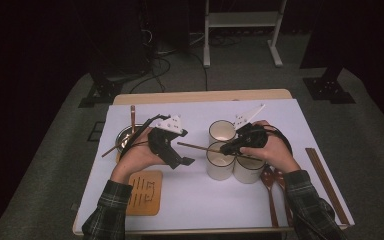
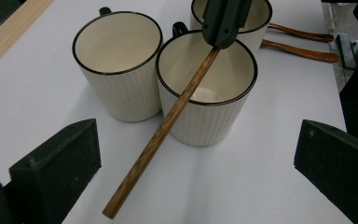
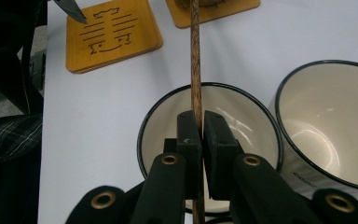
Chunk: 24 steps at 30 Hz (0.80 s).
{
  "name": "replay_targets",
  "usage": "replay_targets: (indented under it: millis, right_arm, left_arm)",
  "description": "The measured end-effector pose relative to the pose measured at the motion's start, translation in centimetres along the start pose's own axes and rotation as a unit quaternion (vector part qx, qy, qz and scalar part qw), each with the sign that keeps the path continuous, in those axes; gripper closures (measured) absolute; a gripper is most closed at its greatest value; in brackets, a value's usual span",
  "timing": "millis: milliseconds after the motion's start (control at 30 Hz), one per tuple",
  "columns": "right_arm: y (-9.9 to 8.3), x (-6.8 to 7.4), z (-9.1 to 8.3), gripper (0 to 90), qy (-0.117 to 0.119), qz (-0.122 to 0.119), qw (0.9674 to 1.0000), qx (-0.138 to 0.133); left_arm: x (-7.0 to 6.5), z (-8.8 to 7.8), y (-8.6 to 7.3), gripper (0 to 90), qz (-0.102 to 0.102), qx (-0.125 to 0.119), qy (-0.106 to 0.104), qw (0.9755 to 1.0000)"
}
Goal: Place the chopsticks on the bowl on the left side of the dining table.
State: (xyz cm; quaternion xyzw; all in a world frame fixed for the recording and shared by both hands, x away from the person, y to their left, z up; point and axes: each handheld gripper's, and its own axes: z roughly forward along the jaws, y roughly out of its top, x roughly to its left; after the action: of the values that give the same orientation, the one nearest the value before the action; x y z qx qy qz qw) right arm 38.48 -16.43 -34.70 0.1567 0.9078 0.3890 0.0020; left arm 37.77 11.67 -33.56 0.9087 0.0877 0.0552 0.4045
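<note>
Three white ribbed mugs with black rims stand together mid-table: one at the back (image 1: 222, 131), one front-left (image 1: 220, 162), one front-right (image 1: 248, 170). My right gripper (image 1: 225, 148) (image 3: 201, 130) is shut on a brown wooden chopstick (image 1: 195, 146) (image 3: 196, 65), held slanted over the front-left mug (image 2: 214, 116) (image 3: 163, 126). The chopstick's (image 2: 168, 126) free end points toward my left gripper (image 1: 182, 148) (image 2: 196, 168). That gripper hovers left of the mugs, open, and its pads touch nothing.
A wooden coaster (image 1: 145, 192) (image 3: 112, 35) lies front-left. A metal bowl (image 1: 125, 137) holding another chopstick sits on a second coaster (image 3: 214, 11) behind it. Two wooden spoons (image 1: 270, 185) (image 2: 303, 51) lie right of the mugs, and a chopstick pair (image 1: 325, 180) near the right edge.
</note>
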Motion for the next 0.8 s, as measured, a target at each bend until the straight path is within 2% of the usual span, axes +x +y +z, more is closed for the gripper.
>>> replay_targets:
  millis: [67, 100, 400, 533, 567, 800]
  right_arm:
    - [0.1, 0.1, 0.1, 85.2, 0.001, -0.002, 1.0000, 0.001]
    - [0.2, 0.3, 0.1, 85.2, 0.002, -0.001, 1.0000, 0.002]
    - [0.7, 0.8, 0.4, 85.2, 0.013, -0.014, 0.9998, 0.007]
    - [0.9, 1.0, 0.6, 85.2, 0.019, -0.020, 0.9996, 0.009]
    - [1.0, 1.1, 0.6, 85.2, 0.022, -0.022, 0.9995, 0.010]
    - [1.3, 1.4, 0.9, 85.2, 0.038, -0.036, 0.9985, 0.016]
  left_arm:
    - [0.0, 0.1, 0.0, 0.2, 0.004, 0.002, -0.003, 1.0000]
    - [0.0, 0.1, 0.0, 3.6, 0.006, 0.001, -0.006, 1.0000]
    - [-0.3, 0.7, 0.3, 5.7, 0.014, 0.005, -0.010, 0.9998]
    - [-0.5, 1.0, 0.4, 9.8, 0.020, 0.010, -0.021, 0.9995]
    - [-0.5, 1.1, 0.4, 13.4, 0.022, 0.010, -0.026, 0.9994]
    - [-0.7, 1.2, 0.5, 20.2, 0.026, 0.015, -0.034, 0.9990]
